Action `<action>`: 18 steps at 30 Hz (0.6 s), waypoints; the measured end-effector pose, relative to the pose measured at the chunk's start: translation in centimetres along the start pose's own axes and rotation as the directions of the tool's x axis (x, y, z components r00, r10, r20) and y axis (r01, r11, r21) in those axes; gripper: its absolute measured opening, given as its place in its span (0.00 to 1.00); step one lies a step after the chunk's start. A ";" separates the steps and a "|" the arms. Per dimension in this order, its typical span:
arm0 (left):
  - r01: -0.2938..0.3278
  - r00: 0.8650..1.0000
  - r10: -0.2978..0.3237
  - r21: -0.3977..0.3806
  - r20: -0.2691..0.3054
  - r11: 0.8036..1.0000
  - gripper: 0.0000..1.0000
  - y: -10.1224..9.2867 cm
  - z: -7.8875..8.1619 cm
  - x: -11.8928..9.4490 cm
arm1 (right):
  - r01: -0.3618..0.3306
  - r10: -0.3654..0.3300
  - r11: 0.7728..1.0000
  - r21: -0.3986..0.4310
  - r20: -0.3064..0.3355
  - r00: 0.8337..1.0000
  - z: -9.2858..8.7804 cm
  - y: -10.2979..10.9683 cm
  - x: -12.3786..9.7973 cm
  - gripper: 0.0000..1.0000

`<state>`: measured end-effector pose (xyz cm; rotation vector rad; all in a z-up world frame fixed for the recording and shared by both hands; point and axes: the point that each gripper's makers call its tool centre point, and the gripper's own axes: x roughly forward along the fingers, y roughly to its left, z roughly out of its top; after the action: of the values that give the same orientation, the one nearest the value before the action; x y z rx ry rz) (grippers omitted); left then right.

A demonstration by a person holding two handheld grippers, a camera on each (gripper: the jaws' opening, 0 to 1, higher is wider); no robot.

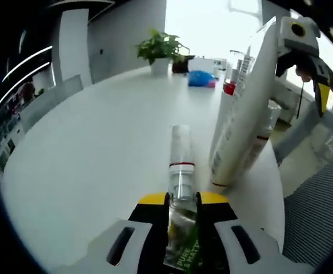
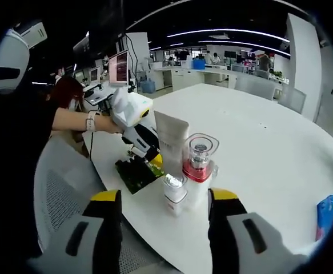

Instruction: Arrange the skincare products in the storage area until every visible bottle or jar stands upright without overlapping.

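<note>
Risk of toppling: the clear bottle point(image 1: 181, 165), lying lengthwise toward lower centre of the left gripper view, sits just beside the white tube point(image 1: 243, 108); swinging it upright could knock that tube, or the smooth bottle could slip. Left hand-held gripper point(image 1: 183, 201) is clamped on this bottle. In the right gripper view, the right hand-held gripper point(image 2: 164, 197) stands wide apart, holding nothing, before the red-collared jar point(image 2: 199, 160) on the surface point(image 2: 269, 148)

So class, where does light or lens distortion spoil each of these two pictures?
Left gripper view: the window behind the potted plant is blown out white, and the white tube looms bent. Right gripper view: the white table bulges; ceiling lights curve.
</note>
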<state>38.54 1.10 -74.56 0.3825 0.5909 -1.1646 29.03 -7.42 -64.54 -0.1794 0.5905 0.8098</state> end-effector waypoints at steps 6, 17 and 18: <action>-0.030 0.999 0.030 -0.013 0.011 0.999 0.14 0.3 0.3 -1.3 | 0.015 -0.014 1.000 -0.015 0.020 1.000 0.8 -0.3 -0.5 0.60; -0.083 0.996 0.084 -0.044 0.013 0.996 0.14 1.0 0.3 -4.0 | 0.027 -0.022 0.996 -0.080 0.063 0.998 3.3 0.5 -1.2 0.56; -0.081 0.997 0.082 -0.050 0.009 0.995 0.14 1.0 0.2 -4.1 | 0.025 -0.020 0.996 -0.080 0.065 0.998 3.4 0.5 -1.2 0.56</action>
<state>38.39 4.36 -71.89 0.3543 0.5880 -1.0712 29.46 -6.54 -61.02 -0.2327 0.4951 0.8148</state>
